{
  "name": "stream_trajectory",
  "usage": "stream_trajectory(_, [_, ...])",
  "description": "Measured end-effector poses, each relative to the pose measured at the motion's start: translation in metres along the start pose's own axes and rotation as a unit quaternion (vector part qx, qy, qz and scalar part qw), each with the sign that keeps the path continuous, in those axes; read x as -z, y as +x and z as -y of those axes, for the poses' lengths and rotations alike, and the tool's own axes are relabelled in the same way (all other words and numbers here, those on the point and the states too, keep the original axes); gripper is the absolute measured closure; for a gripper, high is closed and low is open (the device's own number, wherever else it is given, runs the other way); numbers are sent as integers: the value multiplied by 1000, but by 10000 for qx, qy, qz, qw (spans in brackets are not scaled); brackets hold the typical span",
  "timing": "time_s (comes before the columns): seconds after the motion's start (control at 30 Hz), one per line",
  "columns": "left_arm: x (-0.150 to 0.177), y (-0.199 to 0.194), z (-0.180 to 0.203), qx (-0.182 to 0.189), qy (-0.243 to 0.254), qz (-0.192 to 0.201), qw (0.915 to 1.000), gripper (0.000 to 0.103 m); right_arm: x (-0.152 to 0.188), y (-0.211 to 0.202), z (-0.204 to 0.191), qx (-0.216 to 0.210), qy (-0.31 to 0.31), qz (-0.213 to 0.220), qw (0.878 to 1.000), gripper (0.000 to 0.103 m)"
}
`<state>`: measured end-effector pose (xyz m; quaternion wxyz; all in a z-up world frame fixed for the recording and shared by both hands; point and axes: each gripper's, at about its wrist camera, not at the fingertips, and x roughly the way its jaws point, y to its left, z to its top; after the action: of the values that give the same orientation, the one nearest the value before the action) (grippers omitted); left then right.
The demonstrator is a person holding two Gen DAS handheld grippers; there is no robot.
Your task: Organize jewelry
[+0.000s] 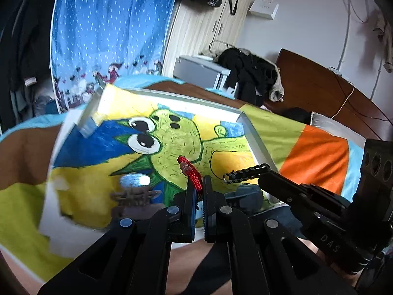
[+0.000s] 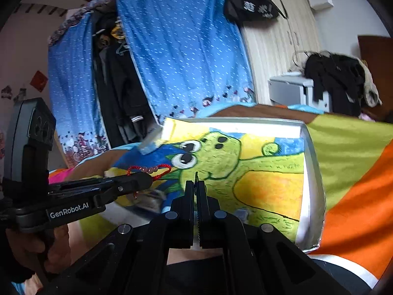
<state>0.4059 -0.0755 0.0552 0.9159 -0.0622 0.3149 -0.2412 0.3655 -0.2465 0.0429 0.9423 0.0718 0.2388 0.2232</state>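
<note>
Above the white-rimmed tray painted with a green cartoon creature (image 1: 255,145), the left gripper (image 1: 199,180) clamped a red braided cord bracelet (image 1: 189,169) and the right gripper (image 2: 196,184) pinched a black chain-link bracelet (image 1: 248,172), neither apparently stowed yet.

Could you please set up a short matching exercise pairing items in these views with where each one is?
Things:
1. red bracelet
2. black chain bracelet
3. black bag
4. dark clothes pile

Places:
A. hung high on the wardrobe
B. pinched in the left gripper
C. heaped beyond the bed
D. pinched in the right gripper

Pairs: 1-B, 2-D, 3-A, 4-C
</note>
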Motion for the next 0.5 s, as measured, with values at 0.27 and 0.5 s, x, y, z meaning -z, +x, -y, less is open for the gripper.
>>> stream_trajectory(0.27, [7,37,-2,-180,-51,-398,9990,100,10,18,27,226,378,-306,9986,100])
stream_trajectory(0.5, [12,30,-3,-454,-223,-341,9981,47,11,3,35,396,465,-319,9976,76])
